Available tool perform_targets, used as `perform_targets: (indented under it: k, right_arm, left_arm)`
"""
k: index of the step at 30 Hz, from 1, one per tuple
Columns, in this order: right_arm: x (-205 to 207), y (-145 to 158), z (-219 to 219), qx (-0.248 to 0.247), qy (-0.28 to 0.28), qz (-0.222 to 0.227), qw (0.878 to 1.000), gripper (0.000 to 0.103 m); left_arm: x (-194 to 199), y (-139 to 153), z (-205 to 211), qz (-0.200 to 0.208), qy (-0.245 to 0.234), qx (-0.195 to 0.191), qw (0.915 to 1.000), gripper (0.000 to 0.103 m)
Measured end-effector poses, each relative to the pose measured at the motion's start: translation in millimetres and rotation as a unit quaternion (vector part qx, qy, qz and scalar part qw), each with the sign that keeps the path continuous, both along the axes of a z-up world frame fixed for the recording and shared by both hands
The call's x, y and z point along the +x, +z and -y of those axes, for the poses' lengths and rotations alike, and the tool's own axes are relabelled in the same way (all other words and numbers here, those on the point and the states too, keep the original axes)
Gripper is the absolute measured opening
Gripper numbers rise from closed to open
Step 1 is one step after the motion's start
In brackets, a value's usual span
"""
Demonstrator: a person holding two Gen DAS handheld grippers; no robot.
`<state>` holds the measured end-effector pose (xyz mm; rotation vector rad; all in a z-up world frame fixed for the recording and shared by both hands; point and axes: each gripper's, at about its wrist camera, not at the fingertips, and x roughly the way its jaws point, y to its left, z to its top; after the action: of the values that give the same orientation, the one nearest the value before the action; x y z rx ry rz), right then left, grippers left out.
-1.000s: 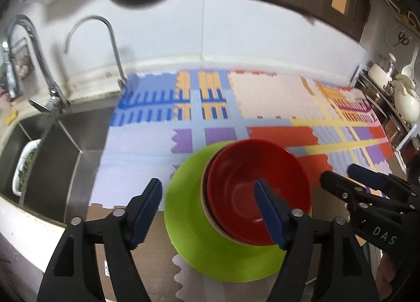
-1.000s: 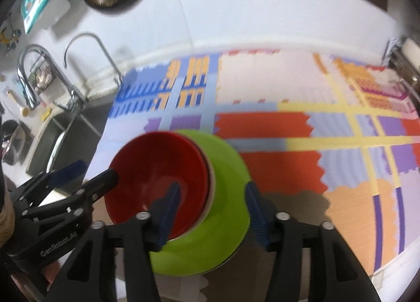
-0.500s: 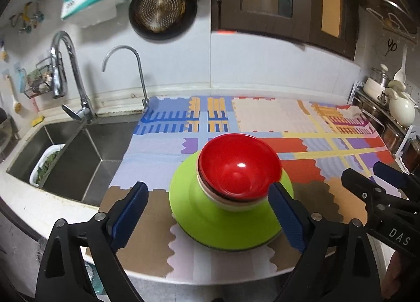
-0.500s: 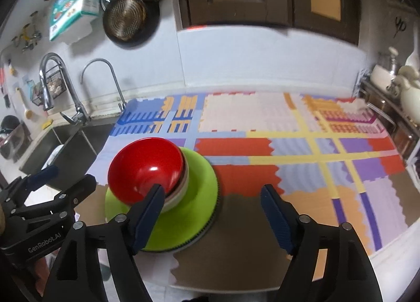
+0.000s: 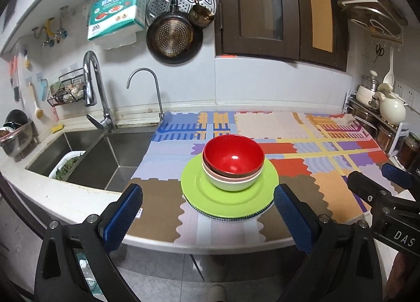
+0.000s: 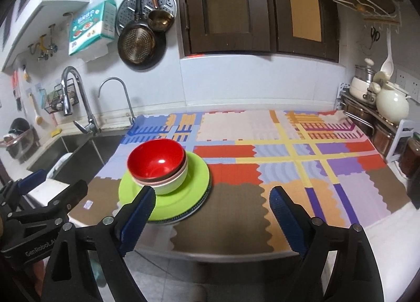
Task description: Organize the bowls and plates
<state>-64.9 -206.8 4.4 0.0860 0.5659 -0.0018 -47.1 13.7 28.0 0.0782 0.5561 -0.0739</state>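
- Kitchen counter is lying ahead of me, draped in a patchwork mat (image 5: pixel 302 149) of coloured blocks, with a steel sink (image 5: pixel 86 155) to its left and a tiled wall behind.
- I am looking at one stack near the counter's front edge: a red bowl (image 5: pixel 233 155) is nesting on top of other bowls, which are sitting on a green plate (image 5: pixel 228 197).
- I am counting the bowls by their rims: red on top, a dark rim under it, a pink one, then a pale green bowl (image 5: pixel 231 182) at the bottom, so four as far as I can tell.
- I am counting plates: one green plate is showing plainly, and at least one more with a blue-patterned edge is peeking out beneath it; the exact number is staying hidden.
- I am holding the left gripper (image 5: pixel 207 215) spread wide with nothing between its blue pads; its jaws have just been opening, and the stack is lying beyond the tips, untouched.
- I am holding the right gripper (image 6: pixel 212 212) the same way, jaws just opened wide and empty, the stack sitting beyond and to the left of its left pad (image 6: pixel 139 212).
- I am judging the stacking as looking finished, so the step in hand is backing clear.
- I am advising myself to be keeping both sets of pads apart from the plate rim and avoiding dragging the mat, since a nudge could be tipping the nested bowls.
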Motion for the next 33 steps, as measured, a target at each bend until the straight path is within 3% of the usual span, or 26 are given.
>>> perform_targets:
  k: [12,33]
  right_arm:
    - [-50.0,6.0,3.5,0.001,0.001,0.020,1.000,0.090]
    - [-72.8,7.3,-7.9,-0.005,-0.003,0.030,1.000,0.090]
  left_arm:
    - [-42.1,8.7,3.0,0.022,-0.005,0.004,0.9997,0.103]
    - [-50.9,10.7,-5.4,0.026,-0.021,0.001,0.9994,0.103]
